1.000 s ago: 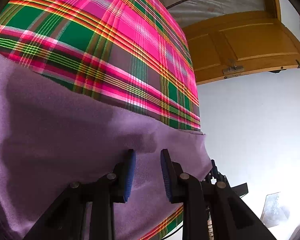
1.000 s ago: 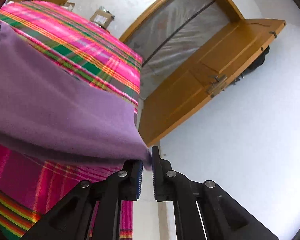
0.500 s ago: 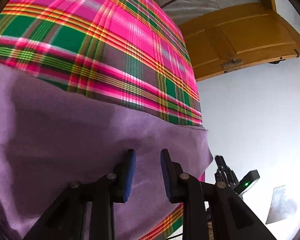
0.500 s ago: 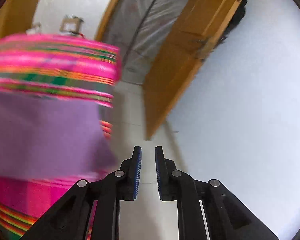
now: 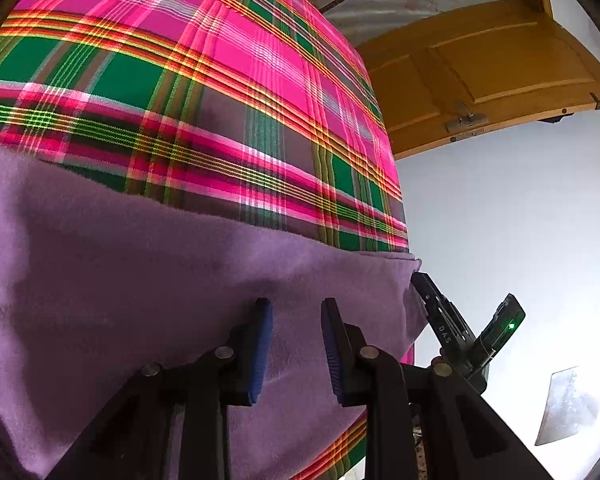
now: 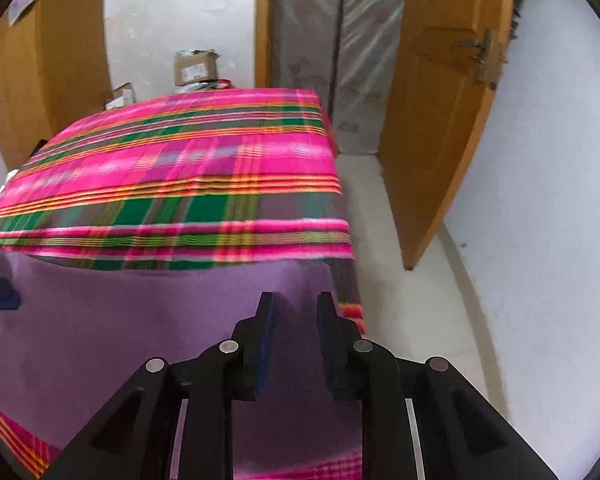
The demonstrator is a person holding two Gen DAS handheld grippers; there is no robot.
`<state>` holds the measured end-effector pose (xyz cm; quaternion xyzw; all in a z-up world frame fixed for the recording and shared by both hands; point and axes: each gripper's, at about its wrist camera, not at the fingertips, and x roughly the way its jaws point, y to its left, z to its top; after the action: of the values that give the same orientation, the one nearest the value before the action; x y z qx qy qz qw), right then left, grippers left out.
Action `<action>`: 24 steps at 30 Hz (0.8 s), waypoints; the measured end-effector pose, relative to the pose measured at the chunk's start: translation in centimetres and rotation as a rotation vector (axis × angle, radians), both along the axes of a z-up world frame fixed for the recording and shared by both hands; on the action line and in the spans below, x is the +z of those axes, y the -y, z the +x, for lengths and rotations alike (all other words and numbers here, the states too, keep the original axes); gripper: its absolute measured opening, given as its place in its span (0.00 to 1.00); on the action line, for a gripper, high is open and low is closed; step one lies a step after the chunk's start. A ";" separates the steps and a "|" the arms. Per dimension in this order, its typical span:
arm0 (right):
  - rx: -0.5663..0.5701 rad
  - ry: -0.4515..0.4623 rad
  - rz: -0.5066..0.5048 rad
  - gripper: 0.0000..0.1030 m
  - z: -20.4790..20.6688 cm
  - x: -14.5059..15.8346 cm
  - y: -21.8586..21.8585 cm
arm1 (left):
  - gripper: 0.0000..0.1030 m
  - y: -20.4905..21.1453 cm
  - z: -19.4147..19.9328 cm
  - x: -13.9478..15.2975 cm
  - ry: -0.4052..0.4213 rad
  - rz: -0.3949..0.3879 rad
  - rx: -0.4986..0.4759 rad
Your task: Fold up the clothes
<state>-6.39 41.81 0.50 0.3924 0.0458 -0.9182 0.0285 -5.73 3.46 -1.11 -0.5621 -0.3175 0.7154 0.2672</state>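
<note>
Between folds: purple cloth (image 5: 148, 280) flat on plaid table cover (image 5: 220, 80). Left gripper (image 5: 296, 344) spread, empty; right gripper (image 6: 294, 340) opening, empty. Next, probably regripping an edge.

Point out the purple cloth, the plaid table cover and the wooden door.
purple cloth (image 6: 120, 332): right wrist view, its flat middle.
plaid table cover (image 6: 204, 168): right wrist view, top surface.
wooden door (image 6: 432, 128): right wrist view, centre panel.
</note>
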 end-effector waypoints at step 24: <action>-0.101 0.017 -0.132 0.47 -0.5 0.7 -2.9 | 0.25 -0.8 0.0 0.5 -0.034 -0.024 0.011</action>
<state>-6.88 44.76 1.16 0.3991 -0.0352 -0.9162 0.0083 -5.73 4.22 -0.59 -0.5514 -0.3074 0.7299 0.2619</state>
